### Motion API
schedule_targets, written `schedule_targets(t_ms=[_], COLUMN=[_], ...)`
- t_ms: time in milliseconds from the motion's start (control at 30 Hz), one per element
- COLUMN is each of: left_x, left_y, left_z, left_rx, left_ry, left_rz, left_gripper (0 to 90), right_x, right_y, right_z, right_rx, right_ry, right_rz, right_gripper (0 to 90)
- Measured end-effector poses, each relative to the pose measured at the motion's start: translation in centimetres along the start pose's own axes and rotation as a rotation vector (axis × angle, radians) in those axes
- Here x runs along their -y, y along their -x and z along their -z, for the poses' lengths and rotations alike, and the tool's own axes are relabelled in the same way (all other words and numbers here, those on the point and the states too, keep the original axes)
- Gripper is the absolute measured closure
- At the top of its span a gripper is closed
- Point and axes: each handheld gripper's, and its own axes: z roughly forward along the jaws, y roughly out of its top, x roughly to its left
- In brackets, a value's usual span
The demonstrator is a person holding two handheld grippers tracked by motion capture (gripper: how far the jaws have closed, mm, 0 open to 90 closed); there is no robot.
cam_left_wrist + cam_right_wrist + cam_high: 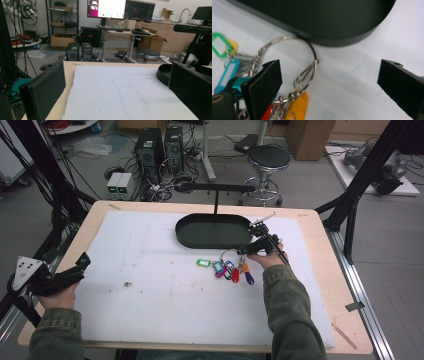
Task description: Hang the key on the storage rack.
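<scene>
A big metal key ring (312, 50) with several coloured tags (227, 269) lies on the white foam mat, just in front of the black oval tray (187, 234). My right gripper (250, 249) hovers low over the ring's right end, open; in the right gripper view the ring's wire and an orange tag (298, 106) sit beside the left jaw, with nothing between the pads. My left gripper (80, 265) is held at the table's left edge, far from the keys, open and empty; its view looks across the mat toward the tray (162, 72).
The white foam mat (150, 290) covers most of the wooden table (320, 270). A black stand with a crossbar (216, 187) rises behind the tray. Beyond the far edge are computer towers (150, 147), a stool (268, 159) and cables on the floor.
</scene>
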Motion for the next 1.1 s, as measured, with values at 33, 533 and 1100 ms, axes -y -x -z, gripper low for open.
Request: schedule_targets(t_ms=[33, 533, 1100], left_x=[0.0, 0.0, 0.0], left_y=[0.0, -0.1, -0.1], left_z=[0.0, 0.0, 0.0], left_rx=[0.0, -0.001, -0.002], left_ry=[0.001, 0.002, 0.005], left_rz=[0.002, 0.008, 0.012], left_gripper=[1.7, 1.7, 1.7], right_x=[-0.1, -1.5, -1.4], right_y=[0.0, -0.4, -0.1], right_z=[-0.1, -1.9, -2.5], right_rx=[-0.002, -0.065, -0.172], right_ry=[-0.011, -0.213, -0.274], right_rz=[-0.006, -0.109, -0.195], right_gripper=[5.8, 40.5, 82.6])
